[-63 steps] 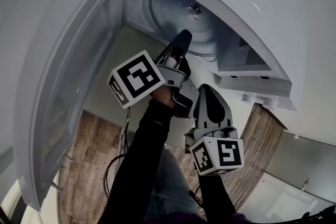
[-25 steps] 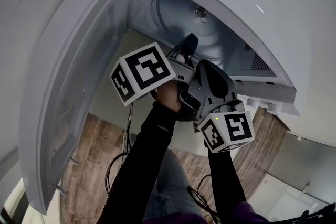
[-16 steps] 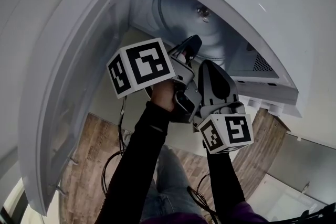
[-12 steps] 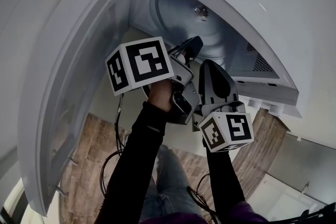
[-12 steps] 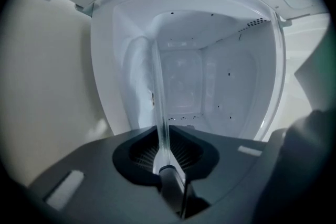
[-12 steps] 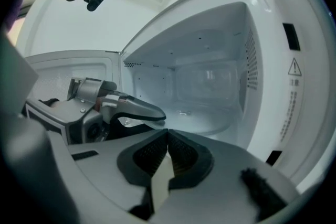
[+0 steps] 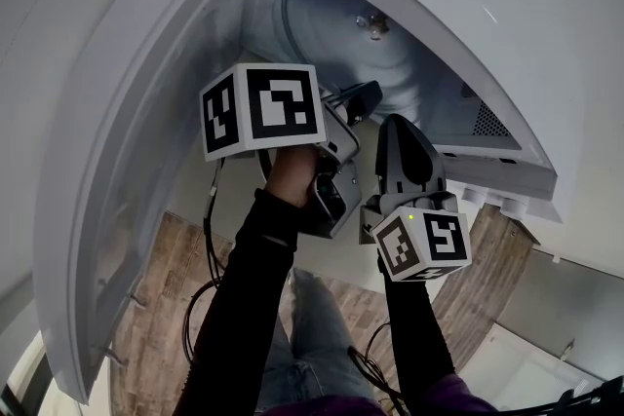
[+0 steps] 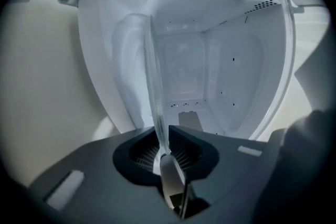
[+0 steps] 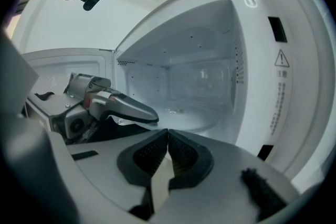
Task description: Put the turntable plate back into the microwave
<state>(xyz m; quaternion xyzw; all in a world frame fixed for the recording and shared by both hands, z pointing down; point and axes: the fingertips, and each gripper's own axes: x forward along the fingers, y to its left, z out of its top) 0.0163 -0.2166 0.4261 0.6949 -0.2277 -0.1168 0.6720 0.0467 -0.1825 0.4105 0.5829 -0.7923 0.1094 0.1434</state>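
Here, your left gripper [image 8: 160, 136] pinches the rim of the glass turntable plate [image 8: 149, 76], held edge-on and reaching into the open microwave [image 8: 233, 76]. Your right gripper [image 9: 168, 139] sits just beside it, jaws closed on nothing.

Maybe a kitchen (hard to be sure): a white microwave [image 7: 312, 24] with its door [image 7: 127, 161] open, and a wood floor [image 7: 146, 307].
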